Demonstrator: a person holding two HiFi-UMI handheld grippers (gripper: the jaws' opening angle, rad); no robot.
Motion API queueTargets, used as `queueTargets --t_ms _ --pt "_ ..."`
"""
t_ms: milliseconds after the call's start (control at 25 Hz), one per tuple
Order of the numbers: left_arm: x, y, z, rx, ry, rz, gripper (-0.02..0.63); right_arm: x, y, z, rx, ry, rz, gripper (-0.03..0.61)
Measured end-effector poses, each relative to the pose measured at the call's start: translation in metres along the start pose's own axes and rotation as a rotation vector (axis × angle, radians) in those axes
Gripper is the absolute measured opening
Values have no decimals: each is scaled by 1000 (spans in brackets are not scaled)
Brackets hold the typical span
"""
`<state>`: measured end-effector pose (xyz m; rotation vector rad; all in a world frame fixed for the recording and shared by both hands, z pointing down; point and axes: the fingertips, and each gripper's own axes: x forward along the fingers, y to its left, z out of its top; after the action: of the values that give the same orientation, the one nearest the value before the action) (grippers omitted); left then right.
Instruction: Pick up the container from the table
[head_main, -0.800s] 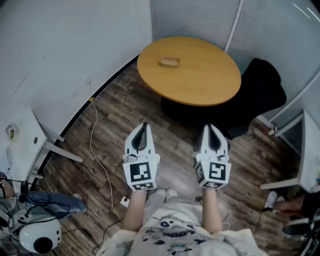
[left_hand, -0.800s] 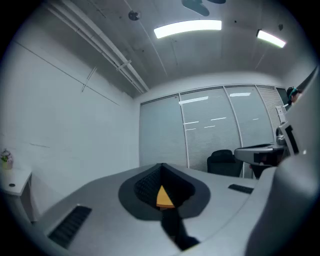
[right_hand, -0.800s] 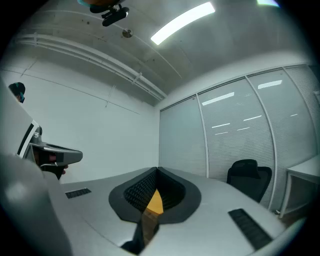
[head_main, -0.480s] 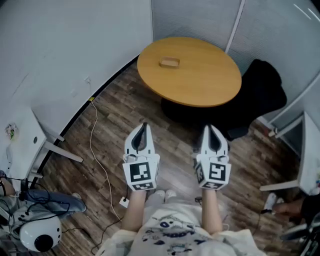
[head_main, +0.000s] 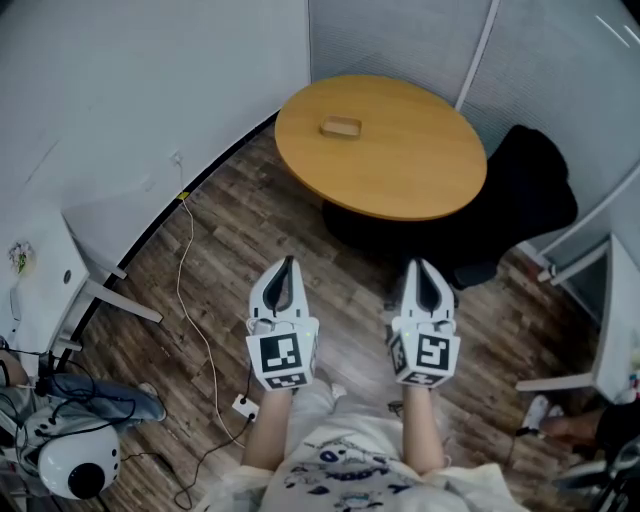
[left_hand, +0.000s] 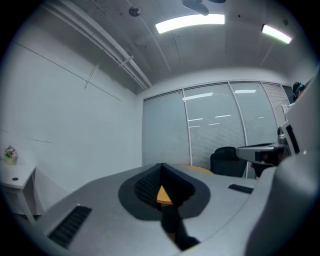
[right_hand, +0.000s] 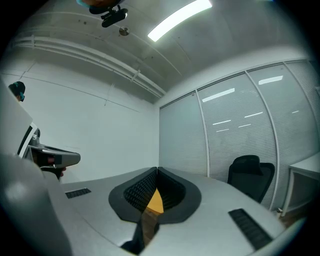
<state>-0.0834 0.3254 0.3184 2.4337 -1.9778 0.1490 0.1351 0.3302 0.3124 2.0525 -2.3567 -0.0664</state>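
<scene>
The container (head_main: 341, 127) lies on the round bench (head_main: 420, 180), toward its far left part, well apart from both tools. The left tool (head_main: 288, 264) and the right tool (head_main: 422, 266) hang side by side over the wood floor (head_main: 230, 240), short of the bench's near edge. Each has its jaws pressed together with nothing between them. A black chair (head_main: 525, 190) stands right of the bench.

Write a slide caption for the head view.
Left gripper and right gripper, shut and empty, held short of the round table bearing the container.
</scene>
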Motion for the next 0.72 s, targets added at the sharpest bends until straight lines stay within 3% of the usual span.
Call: queueTargets --t_ms 160,360,720 --pt "13 2 -1 -31 6 3 2 11 -3 -11 14 18 -4 2" --pt "39 15 -6 -5 9 3 2 39 -6 -23 32 26 -14 2" --pt "130 49 -8 -19 12 -5 2 134 -6 -24 21 19 -31 2"
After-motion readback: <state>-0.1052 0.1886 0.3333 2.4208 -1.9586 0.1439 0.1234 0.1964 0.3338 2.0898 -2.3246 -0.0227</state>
